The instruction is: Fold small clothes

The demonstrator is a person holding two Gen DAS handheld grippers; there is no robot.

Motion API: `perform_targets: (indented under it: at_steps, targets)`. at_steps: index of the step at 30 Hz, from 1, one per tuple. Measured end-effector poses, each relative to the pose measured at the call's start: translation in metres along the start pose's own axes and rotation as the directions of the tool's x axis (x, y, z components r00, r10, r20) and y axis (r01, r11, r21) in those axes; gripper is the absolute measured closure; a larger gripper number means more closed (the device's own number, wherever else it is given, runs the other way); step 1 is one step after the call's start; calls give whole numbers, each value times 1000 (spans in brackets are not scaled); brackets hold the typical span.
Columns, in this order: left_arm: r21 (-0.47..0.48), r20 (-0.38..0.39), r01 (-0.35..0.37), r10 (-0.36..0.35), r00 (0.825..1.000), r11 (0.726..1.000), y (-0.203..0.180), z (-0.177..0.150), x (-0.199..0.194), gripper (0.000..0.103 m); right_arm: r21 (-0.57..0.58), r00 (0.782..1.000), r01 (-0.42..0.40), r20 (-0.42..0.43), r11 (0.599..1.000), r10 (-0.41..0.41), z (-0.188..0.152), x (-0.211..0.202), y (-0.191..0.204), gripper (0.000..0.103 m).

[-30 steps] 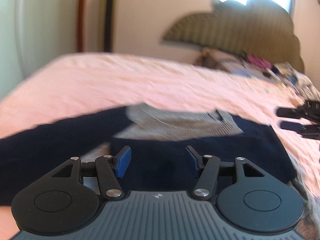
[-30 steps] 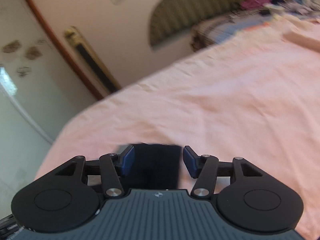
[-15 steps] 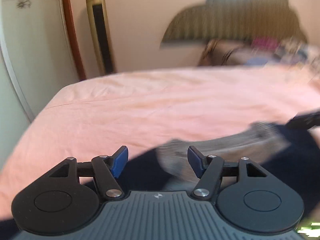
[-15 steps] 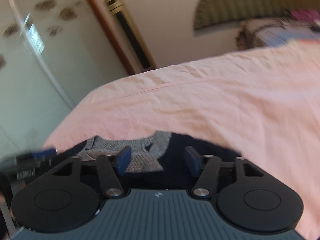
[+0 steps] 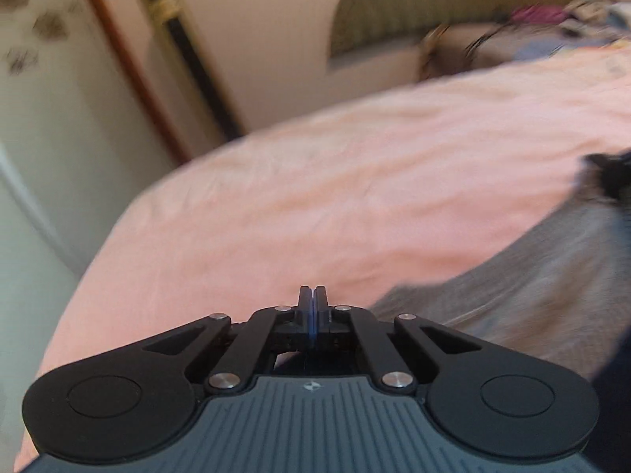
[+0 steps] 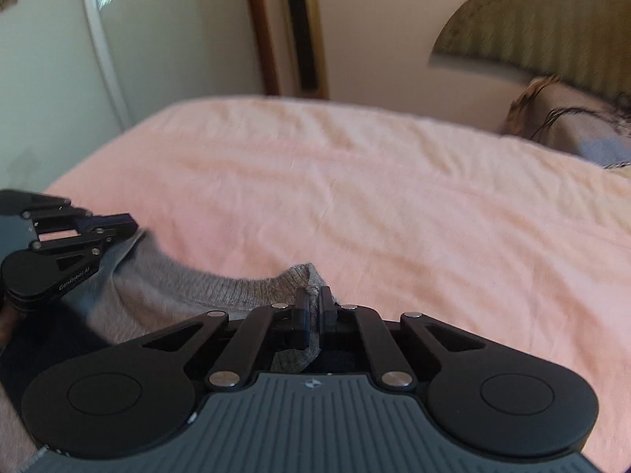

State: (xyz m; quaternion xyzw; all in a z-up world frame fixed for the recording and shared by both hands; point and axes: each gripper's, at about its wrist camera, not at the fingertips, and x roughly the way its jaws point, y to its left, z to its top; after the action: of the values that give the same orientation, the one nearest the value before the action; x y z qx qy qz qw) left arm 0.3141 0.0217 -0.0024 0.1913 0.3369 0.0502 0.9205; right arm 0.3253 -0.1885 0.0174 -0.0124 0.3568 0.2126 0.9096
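Both grippers moved to the grey edge of the sweater [image 6: 173,287] and just snapped closed. Right gripper [image 6: 313,295] pinching grey knit at 6 o'clock. Left gripper [image 5: 312,295] closed flat, nothing seen between; at 9 o'clock in right view. Sweater lying on pink bed [image 6: 374,197]

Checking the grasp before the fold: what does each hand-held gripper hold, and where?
Right hand-held gripper: the garment's grey ribbed edge. Left hand-held gripper: shut; any cloth between its pads can't be seen.
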Motion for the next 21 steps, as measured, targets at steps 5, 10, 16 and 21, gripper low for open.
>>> perform_targets:
  at_steps: [5, 10, 16, 21]
  targets:
    - [-118, 77, 38, -29, 997, 992, 31, -16, -40, 100, 97, 1000, -21, -18, 995, 23, -15, -12, 1, 45]
    - [-463, 103, 104, -63, 993, 880, 118, -83, -117, 99, 171, 983, -157, 116, 973, 139, -43, -85, 4, 18]
    - [-869, -51, -15, -60, 997, 495, 204, -225, -174, 92, 164, 990, -131, 71, 978, 121, -103, -111, 8, 17]
    - [-985, -8, 6, -81, 997, 173, 251, -289, -186, 91, 145, 981, -167, 125, 975, 149, -118, -109, 7, 7]
